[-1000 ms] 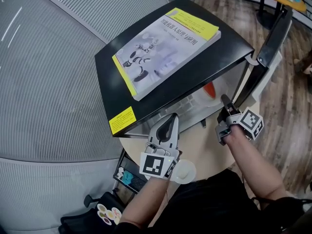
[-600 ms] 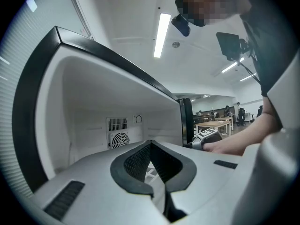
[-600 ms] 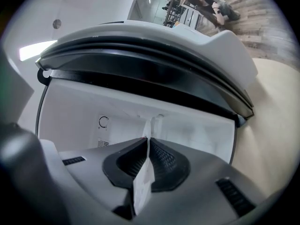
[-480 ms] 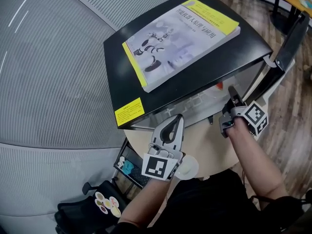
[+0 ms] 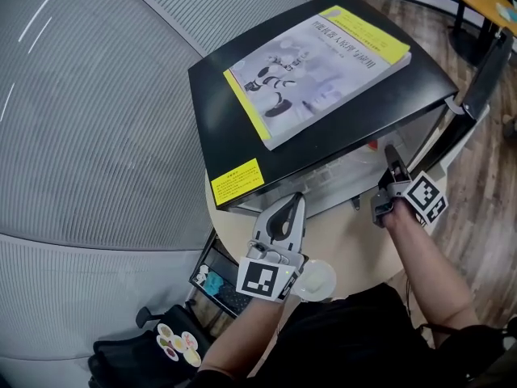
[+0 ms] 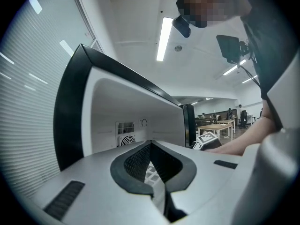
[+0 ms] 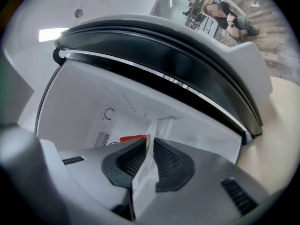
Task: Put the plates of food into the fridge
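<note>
Head view: the right tool (image 5: 393,158) sat at the open front of the fridge (image 5: 218,95), nearer it than the left tool (image 5: 296,202). Left gripper view: jaws together, empty. Right gripper view: jaws, just eased slightly wider, pinched the plate (image 7: 143,172) by its rim, the plate reaching straight ahead into the fridge.

Left tool (image 5: 297,202) and right tool (image 5: 393,156): grey shells, black ribbed pads (image 6: 137,162), black-and-white marker cubes (image 5: 263,276). Dark clothing worn.
</note>
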`<state>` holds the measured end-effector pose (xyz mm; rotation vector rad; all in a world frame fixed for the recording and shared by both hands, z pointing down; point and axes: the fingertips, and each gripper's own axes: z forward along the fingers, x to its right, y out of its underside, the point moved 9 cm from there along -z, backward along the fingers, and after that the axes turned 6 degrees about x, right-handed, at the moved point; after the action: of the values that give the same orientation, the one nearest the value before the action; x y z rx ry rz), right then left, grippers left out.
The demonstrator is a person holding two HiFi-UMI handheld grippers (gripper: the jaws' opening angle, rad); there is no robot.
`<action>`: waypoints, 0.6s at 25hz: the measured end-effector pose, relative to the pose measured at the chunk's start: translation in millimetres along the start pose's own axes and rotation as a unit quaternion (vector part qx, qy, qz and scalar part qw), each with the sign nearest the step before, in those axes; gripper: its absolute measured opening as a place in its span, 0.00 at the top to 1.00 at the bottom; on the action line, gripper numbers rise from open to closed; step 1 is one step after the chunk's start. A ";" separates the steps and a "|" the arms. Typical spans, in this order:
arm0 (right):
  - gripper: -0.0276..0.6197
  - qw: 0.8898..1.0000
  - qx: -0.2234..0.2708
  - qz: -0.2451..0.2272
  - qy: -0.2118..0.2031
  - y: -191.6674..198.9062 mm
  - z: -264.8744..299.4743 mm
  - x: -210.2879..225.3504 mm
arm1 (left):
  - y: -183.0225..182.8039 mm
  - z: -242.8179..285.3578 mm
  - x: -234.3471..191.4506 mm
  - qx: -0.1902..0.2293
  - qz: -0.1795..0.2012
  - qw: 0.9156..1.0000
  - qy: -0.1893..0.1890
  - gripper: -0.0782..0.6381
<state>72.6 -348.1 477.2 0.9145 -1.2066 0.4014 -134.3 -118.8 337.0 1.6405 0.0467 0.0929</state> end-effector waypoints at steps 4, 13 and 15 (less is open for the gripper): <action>0.86 0.999 0.006 -0.036 0.004 1.2 -10.6 1.1 | -5.0 -10.5 -5.1 0.009 -0.001 1.000 0.010 0.89; 0.84 0.994 0.024 -0.103 -0.006 19.7 -55.7 -23.1 | -11.3 -51.0 -16.0 0.022 -0.004 0.999 0.031 0.89; 0.84 0.992 0.024 -0.127 -0.010 29.5 -69.6 -30.2 | -13.0 -64.2 -19.6 0.023 -0.002 0.999 0.033 0.89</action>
<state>84.7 -270.5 456.0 1.1010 -1.0868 0.2177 -159.2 -55.8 327.9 1.6824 0.1035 0.1431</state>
